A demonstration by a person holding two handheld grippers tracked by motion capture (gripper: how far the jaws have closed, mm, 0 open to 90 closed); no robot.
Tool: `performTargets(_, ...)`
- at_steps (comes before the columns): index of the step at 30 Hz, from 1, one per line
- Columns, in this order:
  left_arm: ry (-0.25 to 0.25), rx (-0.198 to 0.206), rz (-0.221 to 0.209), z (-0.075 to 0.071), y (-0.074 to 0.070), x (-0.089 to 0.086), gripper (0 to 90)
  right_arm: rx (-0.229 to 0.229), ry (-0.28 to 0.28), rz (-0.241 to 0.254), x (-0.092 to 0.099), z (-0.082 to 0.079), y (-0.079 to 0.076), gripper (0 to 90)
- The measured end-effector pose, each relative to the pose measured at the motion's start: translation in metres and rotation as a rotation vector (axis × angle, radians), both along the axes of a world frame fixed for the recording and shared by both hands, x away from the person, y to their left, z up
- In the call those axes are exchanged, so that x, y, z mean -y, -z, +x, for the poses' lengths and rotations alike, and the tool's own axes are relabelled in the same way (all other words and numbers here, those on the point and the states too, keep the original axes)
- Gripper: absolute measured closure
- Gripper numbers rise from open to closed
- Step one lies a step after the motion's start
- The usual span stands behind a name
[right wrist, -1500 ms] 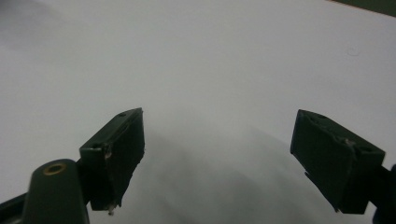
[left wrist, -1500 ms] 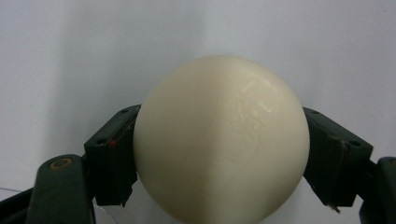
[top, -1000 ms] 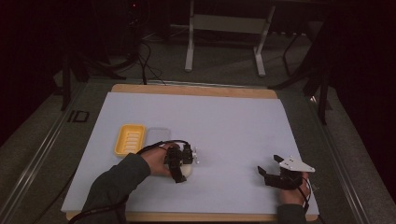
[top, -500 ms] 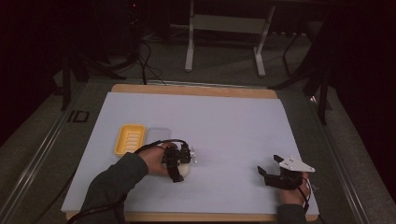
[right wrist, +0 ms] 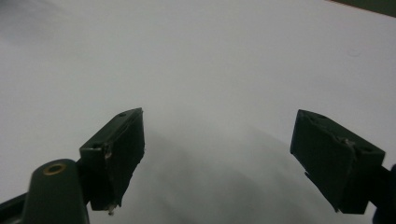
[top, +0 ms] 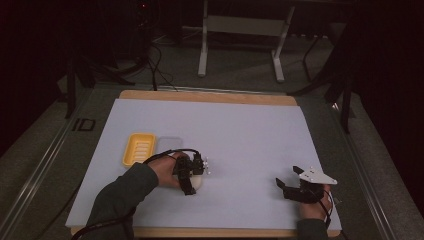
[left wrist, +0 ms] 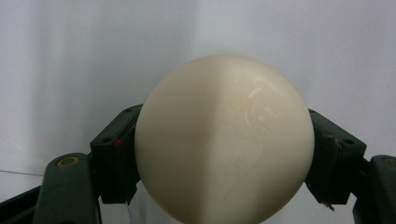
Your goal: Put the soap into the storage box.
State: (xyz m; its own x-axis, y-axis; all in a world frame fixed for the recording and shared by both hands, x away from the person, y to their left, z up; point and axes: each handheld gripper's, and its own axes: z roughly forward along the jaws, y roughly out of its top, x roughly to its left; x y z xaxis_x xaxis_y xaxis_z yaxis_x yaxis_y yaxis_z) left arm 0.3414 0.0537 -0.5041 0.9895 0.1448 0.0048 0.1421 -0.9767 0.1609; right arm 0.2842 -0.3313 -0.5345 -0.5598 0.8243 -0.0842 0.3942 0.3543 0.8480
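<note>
A smooth cream rounded object, like a bar of soap, sits between the two black jaws of my left gripper, whose pads press on its two sides. From above, the left gripper rests low on the white table sheet with the cream object peeking out under it, just right of a yellow ridged dish. My right gripper stands at the front right of the sheet; in its own view the right gripper is open, with bare sheet between the jaws.
A clear shallow lid lies against the yellow dish's right side. The white sheet covers a wooden board. Dark floor, cables and a metal stand's legs lie beyond the far edge.
</note>
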Motion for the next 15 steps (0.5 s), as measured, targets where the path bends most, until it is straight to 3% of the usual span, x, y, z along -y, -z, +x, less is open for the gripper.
performTargets(12,0.004,-0.002,0.025,0.0011,-0.0012,0.0000,25.1,0.003,-0.002,0.001,0.0002,0.0000,0.0000,17.6)
performTargets(15,-0.005,0.016,0.026,0.0013,-0.0015,-0.0021,25.1,0.003,-0.002,0.000,0.0002,0.0000,0.0000,17.6)
